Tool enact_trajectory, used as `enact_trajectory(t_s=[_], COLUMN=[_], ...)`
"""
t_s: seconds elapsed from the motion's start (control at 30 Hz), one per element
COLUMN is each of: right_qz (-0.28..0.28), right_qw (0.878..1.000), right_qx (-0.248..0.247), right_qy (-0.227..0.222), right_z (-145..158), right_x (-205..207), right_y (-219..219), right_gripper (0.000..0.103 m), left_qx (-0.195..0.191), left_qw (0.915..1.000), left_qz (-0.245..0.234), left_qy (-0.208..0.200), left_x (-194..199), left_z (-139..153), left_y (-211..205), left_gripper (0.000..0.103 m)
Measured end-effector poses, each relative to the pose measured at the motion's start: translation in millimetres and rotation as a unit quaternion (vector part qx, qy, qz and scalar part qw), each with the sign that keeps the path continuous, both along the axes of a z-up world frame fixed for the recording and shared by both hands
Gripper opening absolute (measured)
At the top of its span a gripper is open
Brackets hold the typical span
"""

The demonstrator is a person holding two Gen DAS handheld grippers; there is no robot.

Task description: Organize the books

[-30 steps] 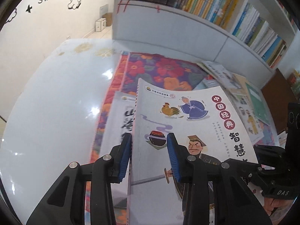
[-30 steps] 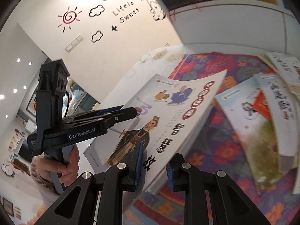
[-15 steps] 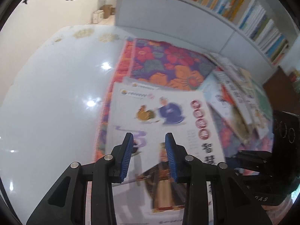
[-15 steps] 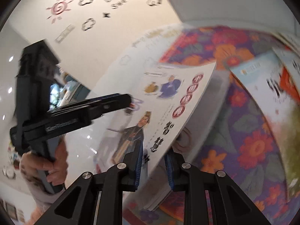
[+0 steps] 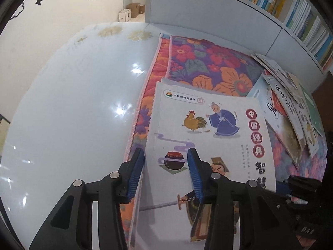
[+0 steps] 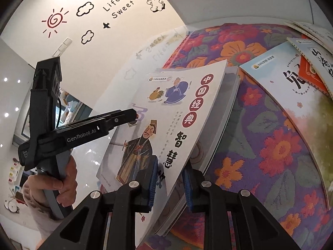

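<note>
The right tongs point(image 6: 169, 184) pinch the near corner of a white picture book point(image 6: 166, 125) with a rooster and robed figures on its cover, tilted above a grey stack point(image 6: 220, 120) on the floral mat point(image 6: 270, 145). The left tongs point(image 6: 136, 114), jaws opening, reach its far edge, gripped by a hand point(image 6: 52, 187).

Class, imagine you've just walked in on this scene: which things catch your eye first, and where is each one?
The white picture book with a rooster and a robed figure lies mid-scene atop another book on the flowered quilt. The right gripper clamps its near edge, while the left gripper is opening over its left edge. More books lie scattered further right.
</note>
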State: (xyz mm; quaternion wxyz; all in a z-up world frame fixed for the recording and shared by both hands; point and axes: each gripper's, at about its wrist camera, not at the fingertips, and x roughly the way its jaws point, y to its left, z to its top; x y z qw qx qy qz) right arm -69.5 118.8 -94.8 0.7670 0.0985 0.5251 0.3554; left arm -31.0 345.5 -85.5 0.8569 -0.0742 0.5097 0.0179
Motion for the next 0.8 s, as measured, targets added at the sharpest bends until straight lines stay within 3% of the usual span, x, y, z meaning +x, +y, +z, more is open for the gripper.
enact_trajectory(t_s=[0.23,0.53,0.63,0.67,0.8], right_qz=[-0.002,-0.002,-0.009,-0.01,-0.014], right_qw=[1.0,1.0,0.999,0.999,0.999], right_qx=[0.001,-0.004,0.0,0.0,-0.024], right_qy=[0.002,0.013,0.044,0.045,0.038], right_z=[0,1,1,3,8], right_x=[6,5,8,8,3], right_y=[1,-1,-2,-3,-5], right_gripper=[0.023,0.024,0.034,0.041,0.052], left_qx=[-0.02,0.009,0.018,0.021,0.013], left_qw=[0.9998,0.9999,0.9998,0.9997,0.9998], left_qz=[0.005,-0.001,0.001,-0.001,0.006], left_qy=[-0.001,0.005,0.009,0.013,0.015], left_x=[10,11,10,9,8], left_z=[-2,-4,-5,-6,-7], left_y=[6,-3,-5,-6,-2], left_gripper=[0.04,0.041,0.041,0.041,0.042])
